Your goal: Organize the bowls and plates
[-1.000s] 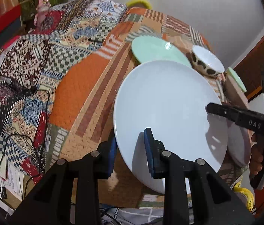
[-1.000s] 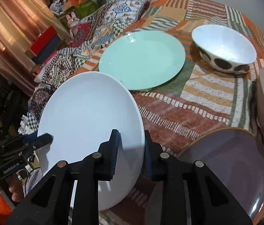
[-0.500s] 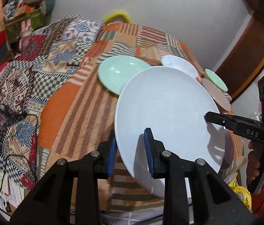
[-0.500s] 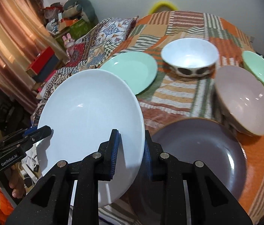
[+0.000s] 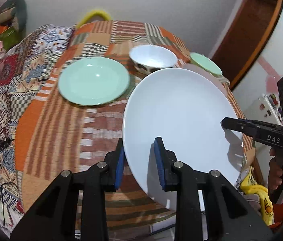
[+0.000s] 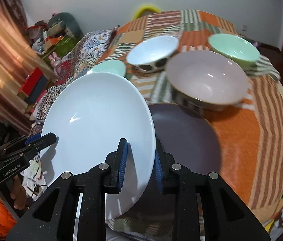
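Both grippers hold one large white plate [image 5: 179,120] by opposite rims, lifted and tilted above the table's near edge; it also shows in the right wrist view [image 6: 97,124]. My left gripper [image 5: 141,160] is shut on its left rim. My right gripper [image 6: 140,160] is shut on its right rim and shows in the left wrist view [image 5: 227,123]. A dark purple plate [image 6: 185,136] lies on the table just right of the white plate. A mint plate [image 5: 93,81], a white bowl with dark spots [image 6: 153,50], a pink bowl [image 6: 207,78] and a mint bowl [image 6: 233,46] stand farther back.
The round table has a patchwork orange cloth [image 6: 247,132]. A patterned bed or sofa cover [image 5: 7,84] lies at the left with cables on it. A yellow chair back [image 5: 94,15] stands behind the table. A door frame [image 5: 247,40] is at the right.
Both grippers have risen and pulled back with the white plate. More of the table shows now, including the pink and mint bowls and the purple plate.
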Demonstrator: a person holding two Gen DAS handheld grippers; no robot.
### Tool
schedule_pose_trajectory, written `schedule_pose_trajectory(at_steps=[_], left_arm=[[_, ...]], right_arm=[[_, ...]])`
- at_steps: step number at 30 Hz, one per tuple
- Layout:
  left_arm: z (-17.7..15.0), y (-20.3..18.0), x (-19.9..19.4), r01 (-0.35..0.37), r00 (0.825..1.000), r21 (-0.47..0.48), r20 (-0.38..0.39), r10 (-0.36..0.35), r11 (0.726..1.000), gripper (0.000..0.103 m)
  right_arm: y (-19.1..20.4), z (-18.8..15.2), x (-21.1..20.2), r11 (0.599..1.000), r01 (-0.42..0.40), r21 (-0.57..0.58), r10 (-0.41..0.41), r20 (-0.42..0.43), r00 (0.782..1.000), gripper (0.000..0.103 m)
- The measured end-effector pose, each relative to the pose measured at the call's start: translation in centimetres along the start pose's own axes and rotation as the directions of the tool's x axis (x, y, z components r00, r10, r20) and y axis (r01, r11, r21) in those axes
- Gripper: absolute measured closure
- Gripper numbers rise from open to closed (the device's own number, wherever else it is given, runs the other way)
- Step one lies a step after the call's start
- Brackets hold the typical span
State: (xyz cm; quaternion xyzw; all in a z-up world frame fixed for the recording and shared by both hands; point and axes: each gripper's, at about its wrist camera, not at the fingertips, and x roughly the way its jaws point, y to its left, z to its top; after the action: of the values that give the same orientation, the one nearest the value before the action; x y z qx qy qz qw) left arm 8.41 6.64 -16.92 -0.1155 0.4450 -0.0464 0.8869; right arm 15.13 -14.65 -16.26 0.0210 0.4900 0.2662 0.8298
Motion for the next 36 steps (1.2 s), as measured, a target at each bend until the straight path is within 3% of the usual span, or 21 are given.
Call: schedule_pose_trajectory(at_steps=[15, 25, 36], left_arm=[[0.0, -4.2, 5.2, 0.025, 0.991, 0.096, -0.131, -0.013, 0.995, 0.075], [0.3, -4.4, 7.3, 0.046, 0.984, 0.08, -0.176, -0.031, 0.996, 0.072], [0.9, -3.7, 8.9, 0.056, 0.979, 0.038, -0.199, -0.047, 0.998, 0.071]], right_arm=[[-4.7, -2.9, -0.9, 0.992, 0.053, 0.113, -0.053, -0.003, 0.999, 0.08], [-6.2, -3.4, -0.5, 0.985, 0.06, 0.16, -0.059, -0.012, 0.998, 0.08], [-5.8, -2.7, 0.0, 0.985, 0.108, 0.136, -0.109, -0.002, 0.994, 0.079]])
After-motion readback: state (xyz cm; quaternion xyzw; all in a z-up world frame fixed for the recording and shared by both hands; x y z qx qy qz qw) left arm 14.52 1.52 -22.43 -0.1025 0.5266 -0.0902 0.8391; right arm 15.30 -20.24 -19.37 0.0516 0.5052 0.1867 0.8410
